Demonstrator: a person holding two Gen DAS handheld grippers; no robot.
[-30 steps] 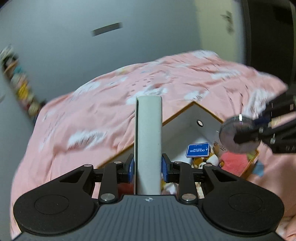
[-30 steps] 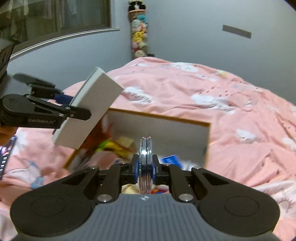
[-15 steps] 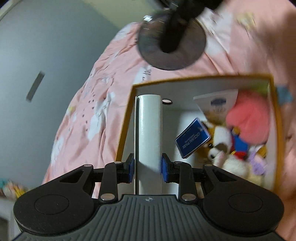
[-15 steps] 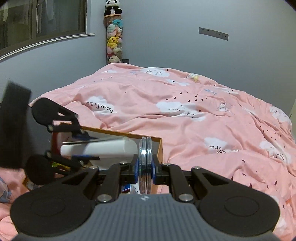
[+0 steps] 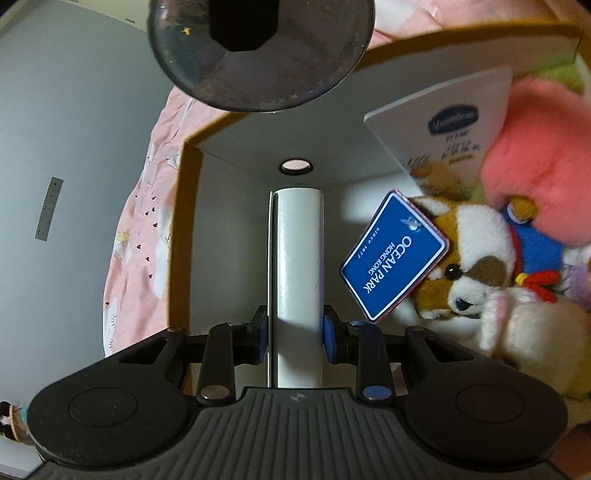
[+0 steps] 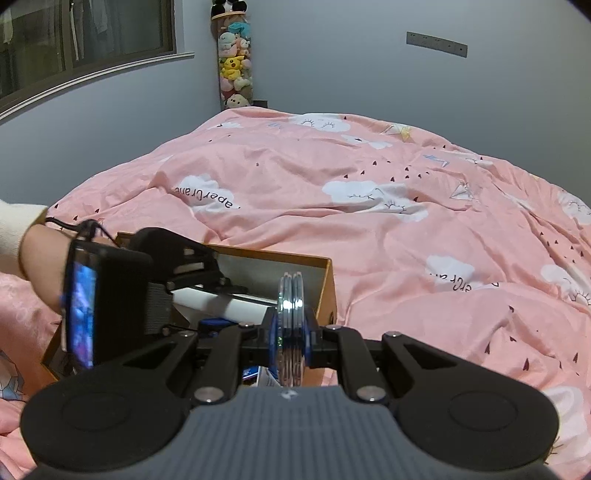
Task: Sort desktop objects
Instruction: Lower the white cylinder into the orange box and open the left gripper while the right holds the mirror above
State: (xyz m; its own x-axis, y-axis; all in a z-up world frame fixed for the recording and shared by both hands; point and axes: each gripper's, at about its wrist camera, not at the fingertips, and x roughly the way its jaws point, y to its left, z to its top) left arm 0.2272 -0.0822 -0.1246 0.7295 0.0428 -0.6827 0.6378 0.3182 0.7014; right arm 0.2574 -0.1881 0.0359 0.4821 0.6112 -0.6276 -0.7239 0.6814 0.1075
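Note:
My left gripper (image 5: pixel 295 332) is shut on a white flat slab (image 5: pixel 297 277) and points down into a cardboard box (image 5: pixel 181 221) with a white inside. The slab's far end is close to the box's end wall. In the box lie a blue "Ocean Park" card (image 5: pixel 393 254), a brown-and-white plush dog (image 5: pixel 469 258), a pink plush (image 5: pixel 535 158) and a white packet with a blue logo (image 5: pixel 443 125). My right gripper (image 6: pixel 291 339) is shut on a round shiny disc (image 6: pixel 291 325), seen edge-on above the box's far corner (image 6: pixel 328 280). The same disc (image 5: pixel 258 55) hangs over the box rim in the left wrist view.
The box sits on a bed with a pink cloud-print duvet (image 6: pixel 369 206). A person's hand (image 6: pixel 40 258) holds the left gripper (image 6: pixel 177 280) at the left. A tall tube of plush toys (image 6: pixel 236 62) stands in the far corner beside a window (image 6: pixel 85 33).
My left gripper rolled and sank into the box with the white slab still held. The right gripper shifted sideways with the disc, which now hangs above the box's far rim.

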